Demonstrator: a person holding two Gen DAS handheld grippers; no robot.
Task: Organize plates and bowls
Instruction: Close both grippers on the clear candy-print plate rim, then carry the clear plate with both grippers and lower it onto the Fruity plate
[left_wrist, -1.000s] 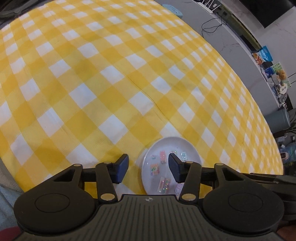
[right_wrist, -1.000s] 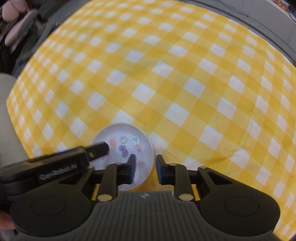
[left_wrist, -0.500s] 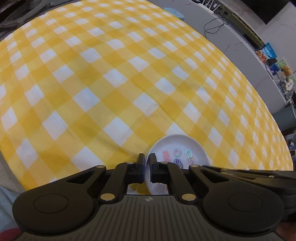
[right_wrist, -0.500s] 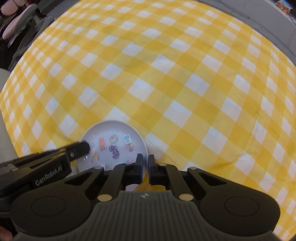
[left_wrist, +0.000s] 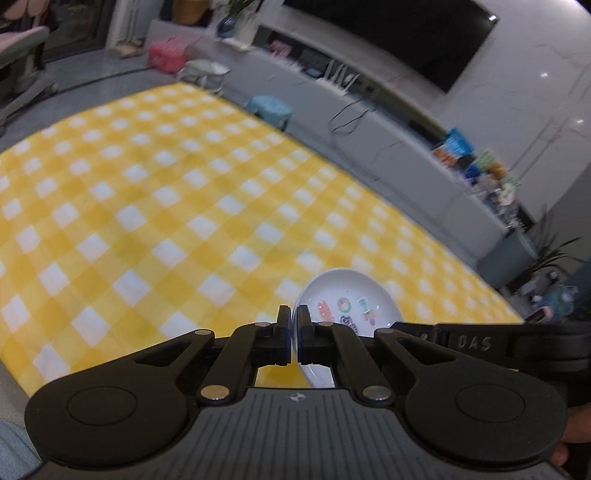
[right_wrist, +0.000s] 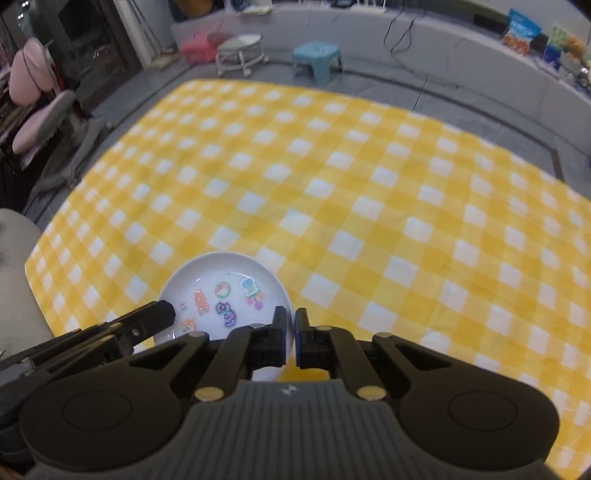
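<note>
Up comes the stickered white plate (right_wrist: 225, 291), lifted and tilted off the yellow checked cloth (right_wrist: 332, 206) since half a second back! Left gripper (left_wrist: 294, 325) clenches the rim at the plate's 9 o'clock, right gripper (right_wrist: 290, 328) at its 3 o'clock, jaws pinched tight on both. Risk, I'd say: thin glazed rim, two separate hands. Any uneven pull could twist it loose. Readable lettering: "DAS" on the right gripper's arm.
</note>
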